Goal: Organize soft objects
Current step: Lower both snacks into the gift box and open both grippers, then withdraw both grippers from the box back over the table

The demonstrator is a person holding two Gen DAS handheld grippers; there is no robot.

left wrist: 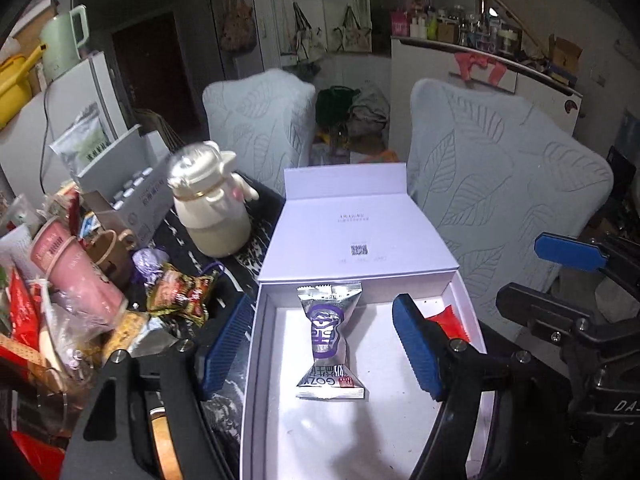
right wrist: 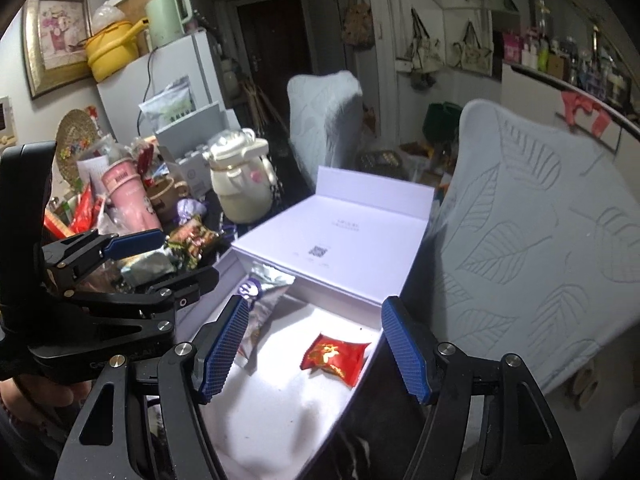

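Both your grippers hang released above the white box [left wrist: 256, 360], nothing between the pads of either. Your left gripper [left wrist: 320, 344] has its fingers spread wide: one blue pad sits outside the box's left wall, the other over the box floor. Through that gap the left wrist view gives you the silver-and-purple snack packet [left wrist: 329, 342] whole, lying flat on the box floor, its top end near the back wall. That same view shows only a sliver of the red packet [left wrist: 450, 318], tucked behind the right finger near the box's right wall.

The right wrist view reverses this. Between the parted pads of your right gripper [right wrist: 314, 348] the red packet [right wrist: 335, 357] lies fully visible on the floor, close to the right wall, while the silver-and-purple packet [right wrist: 260, 300] is partly hidden behind the left pad, just its upper end and lower corner showing. The two packets lie apart.

Each camera catches the other tool at its edge. The box lid [left wrist: 356, 232] stands folded back behind the tray.

On the dark table left of the box, a dark green-and-red snack packet [left wrist: 180, 292] lies outside, near a cream kettle-shaped jug [left wrist: 212, 208] and a pink cup [left wrist: 76, 276].
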